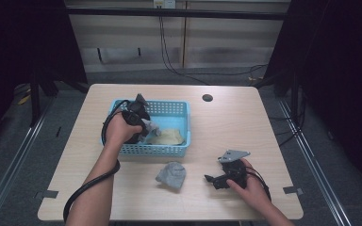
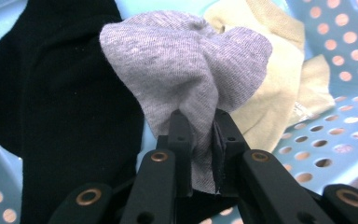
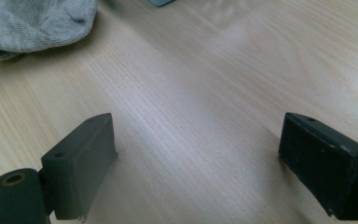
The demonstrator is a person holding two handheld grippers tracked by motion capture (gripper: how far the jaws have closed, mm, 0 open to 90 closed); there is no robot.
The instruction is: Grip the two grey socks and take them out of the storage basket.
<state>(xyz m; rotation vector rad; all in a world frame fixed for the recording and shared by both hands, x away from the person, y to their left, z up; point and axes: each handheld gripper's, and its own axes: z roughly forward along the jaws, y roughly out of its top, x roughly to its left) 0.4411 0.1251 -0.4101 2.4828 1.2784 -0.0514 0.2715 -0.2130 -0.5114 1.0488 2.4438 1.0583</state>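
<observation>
A light blue perforated basket stands mid-table. My left gripper hangs over its left half, shut on a grey sock that bunches above the closed jaws. Below it in the basket lie a black sock and a pale yellow sock, the yellow one also seen in the high view. A second grey sock lies crumpled on the table in front of the basket; its edge shows at the top left of the right gripper view. My right gripper rests low to the right of that sock, open, nothing between its jaws.
The wooden table has a dark round hole near its far edge. Bare wood lies between the right gripper's jaws. Cables run across the floor behind the table.
</observation>
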